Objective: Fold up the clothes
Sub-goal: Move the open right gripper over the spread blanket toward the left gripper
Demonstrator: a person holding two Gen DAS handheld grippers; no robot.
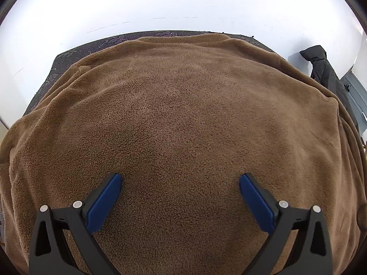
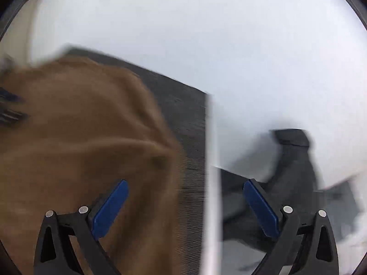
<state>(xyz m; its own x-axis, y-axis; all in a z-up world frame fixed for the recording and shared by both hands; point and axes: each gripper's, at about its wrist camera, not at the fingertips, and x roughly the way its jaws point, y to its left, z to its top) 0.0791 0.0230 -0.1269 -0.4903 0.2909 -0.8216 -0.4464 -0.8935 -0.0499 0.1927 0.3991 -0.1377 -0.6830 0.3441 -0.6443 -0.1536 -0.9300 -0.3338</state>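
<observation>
A large brown fleece garment (image 1: 183, 114) lies spread flat over a dark patterned table (image 1: 68, 57) and fills most of the left wrist view. My left gripper (image 1: 180, 180) is open and empty, just above the fleece near its front middle. In the blurred right wrist view the fleece (image 2: 80, 126) shows at the left, bunched near the table's right edge. My right gripper (image 2: 185, 186) is open and empty, over the table's right edge (image 2: 207, 149). Part of the left gripper (image 2: 11, 110) shows at the far left of that view.
A black jacket (image 1: 325, 73) hangs to the right of the table against the white wall (image 1: 183, 4); it also shows in the right wrist view (image 2: 296, 160). A grey panel (image 1: 355, 91) stands behind it. The table's bare dark cover (image 2: 183, 114) shows beside the fleece.
</observation>
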